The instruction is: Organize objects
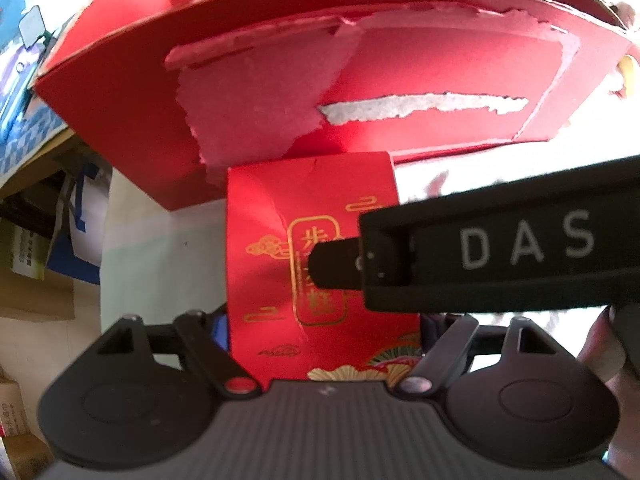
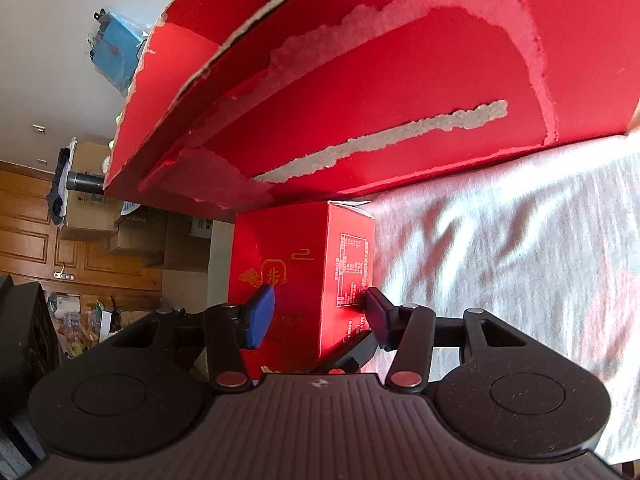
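A small red box [image 1: 312, 208] with gold print stands on the cloth, right against the front of a large red box [image 1: 280, 80] with torn paper facing. My left gripper [image 1: 324, 332] is shut on the small box across its sides. Reaching in from the right, the black "DAS" gripper lays one finger [image 1: 332, 266] on the printed face. In the right wrist view my right gripper [image 2: 318, 314] is shut on the same small red box [image 2: 296, 240], blue pad [image 2: 260, 316] on the front. The large red box [image 2: 400, 80] looms above it.
A white cloth with a faint red pattern [image 2: 500, 260] covers the table to the right. Cardboard boxes [image 2: 132, 232] and a wooden cabinet [image 2: 28, 232] stand off the left edge. A blue patterned box [image 1: 24, 128] lies far left. A hand [image 1: 604, 352] shows at the right.
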### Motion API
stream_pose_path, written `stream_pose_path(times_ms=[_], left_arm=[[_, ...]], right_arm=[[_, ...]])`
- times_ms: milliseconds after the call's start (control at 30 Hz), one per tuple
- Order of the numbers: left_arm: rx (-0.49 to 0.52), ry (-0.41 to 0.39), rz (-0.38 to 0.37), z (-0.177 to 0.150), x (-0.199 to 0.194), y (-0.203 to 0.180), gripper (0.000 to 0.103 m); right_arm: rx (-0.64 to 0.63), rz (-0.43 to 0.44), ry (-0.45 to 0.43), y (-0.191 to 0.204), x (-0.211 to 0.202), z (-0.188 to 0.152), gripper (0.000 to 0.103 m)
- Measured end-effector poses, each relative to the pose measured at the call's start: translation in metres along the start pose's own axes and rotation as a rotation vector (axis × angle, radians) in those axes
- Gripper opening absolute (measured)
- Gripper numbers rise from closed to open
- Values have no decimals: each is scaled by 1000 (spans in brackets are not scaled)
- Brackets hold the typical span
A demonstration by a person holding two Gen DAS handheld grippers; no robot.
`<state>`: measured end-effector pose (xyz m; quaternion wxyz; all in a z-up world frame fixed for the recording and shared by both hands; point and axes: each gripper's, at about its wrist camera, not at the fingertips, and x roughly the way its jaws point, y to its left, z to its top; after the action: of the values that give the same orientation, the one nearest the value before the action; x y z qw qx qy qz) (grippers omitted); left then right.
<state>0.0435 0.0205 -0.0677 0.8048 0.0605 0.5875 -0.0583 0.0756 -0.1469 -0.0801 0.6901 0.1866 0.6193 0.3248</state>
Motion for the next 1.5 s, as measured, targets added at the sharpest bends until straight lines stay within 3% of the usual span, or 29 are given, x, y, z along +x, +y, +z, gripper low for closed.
stream_pose_path(times_ms=[367,833,1000,1033,1233,1500], left_arm=[[57,17,-9,9,-10,-25,82],[302,-16,-46,35,-38,-113,82],[399,-66,-71,48,-55,-158,82],[411,-76,-80,37,-62,-140,82],[472,-168,-114,41,-91,-191,82],[442,-334,-81,67,-138,-215,82]], right_arm=[[15,-6,14,-14,-19,-2,53],[105,-14,-44,-43,-77,-4,54],[140,-22,-102,-62,-114,-5,54],[140,-29,-118,-66,-123,-6,54],[108,-67,-216,-71,-170,-5,54],[-25,-62,-343,-59,-214,19,54]])
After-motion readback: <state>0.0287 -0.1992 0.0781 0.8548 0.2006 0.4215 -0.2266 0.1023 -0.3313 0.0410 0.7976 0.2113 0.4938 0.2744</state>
